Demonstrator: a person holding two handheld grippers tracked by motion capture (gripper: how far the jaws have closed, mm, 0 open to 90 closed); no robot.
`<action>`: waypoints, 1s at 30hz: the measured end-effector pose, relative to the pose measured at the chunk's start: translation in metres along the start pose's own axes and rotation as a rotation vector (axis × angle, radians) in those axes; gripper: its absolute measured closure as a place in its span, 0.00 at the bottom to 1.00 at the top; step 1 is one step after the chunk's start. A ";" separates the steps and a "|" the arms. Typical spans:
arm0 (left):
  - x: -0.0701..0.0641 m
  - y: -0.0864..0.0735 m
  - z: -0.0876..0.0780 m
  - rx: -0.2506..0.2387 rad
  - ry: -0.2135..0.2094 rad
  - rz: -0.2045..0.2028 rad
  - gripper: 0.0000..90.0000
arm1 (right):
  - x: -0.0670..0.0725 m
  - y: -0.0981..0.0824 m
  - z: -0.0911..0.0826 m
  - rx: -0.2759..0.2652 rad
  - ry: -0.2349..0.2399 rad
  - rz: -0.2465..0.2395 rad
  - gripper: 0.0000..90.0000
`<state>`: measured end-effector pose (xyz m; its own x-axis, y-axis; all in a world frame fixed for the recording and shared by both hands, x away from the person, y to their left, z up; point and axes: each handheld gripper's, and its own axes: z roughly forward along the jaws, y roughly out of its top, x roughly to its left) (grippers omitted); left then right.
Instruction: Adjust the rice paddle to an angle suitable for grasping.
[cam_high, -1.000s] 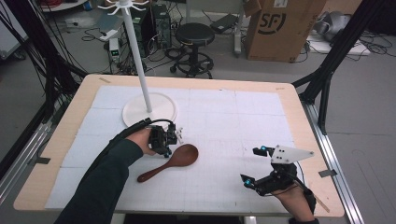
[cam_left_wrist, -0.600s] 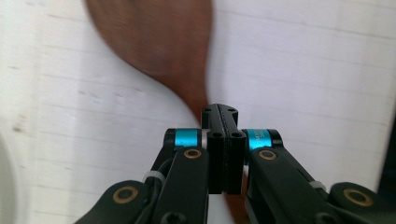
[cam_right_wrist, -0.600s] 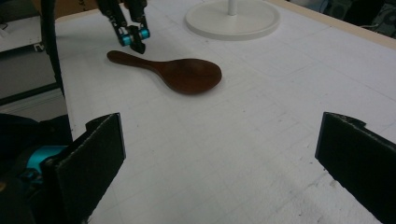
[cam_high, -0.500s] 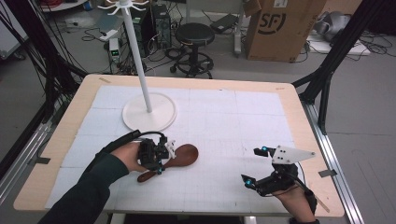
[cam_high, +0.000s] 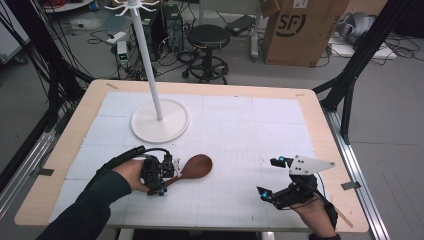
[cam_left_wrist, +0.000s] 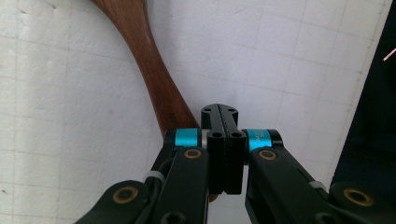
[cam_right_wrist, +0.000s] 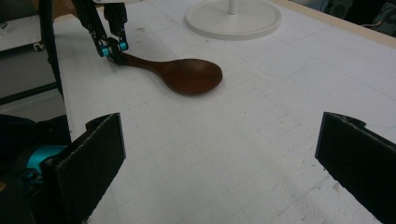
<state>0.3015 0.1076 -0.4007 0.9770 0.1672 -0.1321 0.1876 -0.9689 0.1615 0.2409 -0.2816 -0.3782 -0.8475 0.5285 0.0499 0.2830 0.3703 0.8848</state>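
Note:
A dark wooden spoon (cam_high: 196, 166) lies on the white mat, bowl to the right and handle toward the near left. My left gripper (cam_high: 161, 176) hangs over the handle, pointing down. In the left gripper view its jaws (cam_left_wrist: 219, 113) are shut pad against pad with nothing between them, and the spoon handle (cam_left_wrist: 152, 77) runs under the left finger. The right gripper view shows those tips (cam_right_wrist: 113, 50) touching the handle next to the spoon bowl (cam_right_wrist: 194, 74). My right gripper (cam_high: 270, 177) rests at the near right, open and empty (cam_right_wrist: 226, 158).
A white coat stand with a round base (cam_high: 172, 131) rises at the back left of the mat; its base (cam_right_wrist: 233, 17) shows far off in the right gripper view. A wooden table edge (cam_high: 320, 125) frames the mat. Cables, a stool and a cardboard box lie beyond the table.
My left hand has slid toward the near left along the spoon handle, away from the bowl. The spoon and my right gripper have stayed in place.

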 end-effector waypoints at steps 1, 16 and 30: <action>0.001 0.000 0.000 0.000 -0.001 -0.001 1.00 | 0.000 0.000 0.000 -0.003 -0.001 0.000 0.00; 0.021 -0.001 -0.001 0.061 0.090 -0.052 1.00 | -0.001 -0.001 -0.002 -0.003 -0.005 0.003 0.00; 0.031 -0.001 -0.010 0.010 0.149 -0.043 1.00 | -0.003 -0.001 -0.002 0.000 -0.004 0.005 0.00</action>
<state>0.3323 0.1153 -0.3950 0.9725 0.2328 0.0077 0.2291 -0.9620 0.1489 0.2421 -0.2846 -0.3787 -0.8441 0.5336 0.0527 0.2877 0.3677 0.8843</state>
